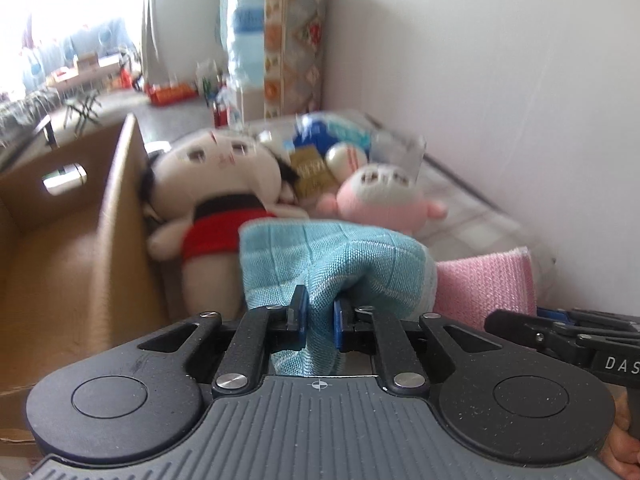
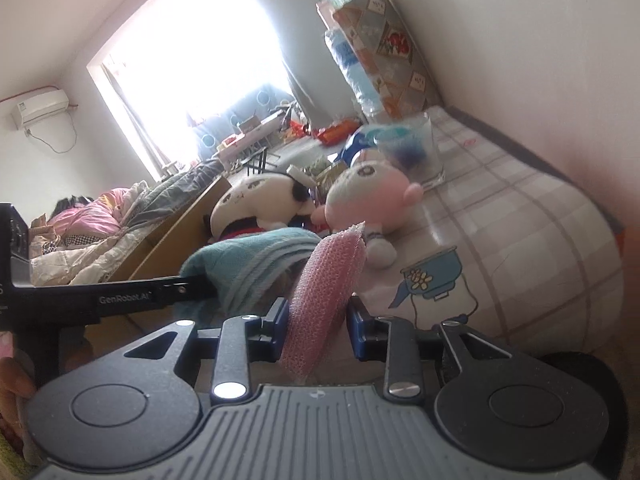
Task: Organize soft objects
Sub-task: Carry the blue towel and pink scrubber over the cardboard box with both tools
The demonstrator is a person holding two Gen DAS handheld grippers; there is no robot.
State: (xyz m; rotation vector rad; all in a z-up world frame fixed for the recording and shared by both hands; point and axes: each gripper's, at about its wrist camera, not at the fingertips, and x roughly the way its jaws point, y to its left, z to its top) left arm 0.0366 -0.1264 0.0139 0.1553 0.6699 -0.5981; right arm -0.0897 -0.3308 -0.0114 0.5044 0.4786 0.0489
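My left gripper is shut on a light blue checked cloth, which bunches up above the pads. In the right wrist view the same blue cloth hangs from the left gripper's black finger. My right gripper is shut on a pink textured cloth that arches up out of the jaws. From the left wrist this pink cloth sits just right of the blue one. Both cloths are lifted off the bed.
An open cardboard box stands to the left. Against it leans a cream plush doll in red shorts, with a pink and white plush beside it. Behind them is a clear container on the checked bed sheet. A person lies far left.
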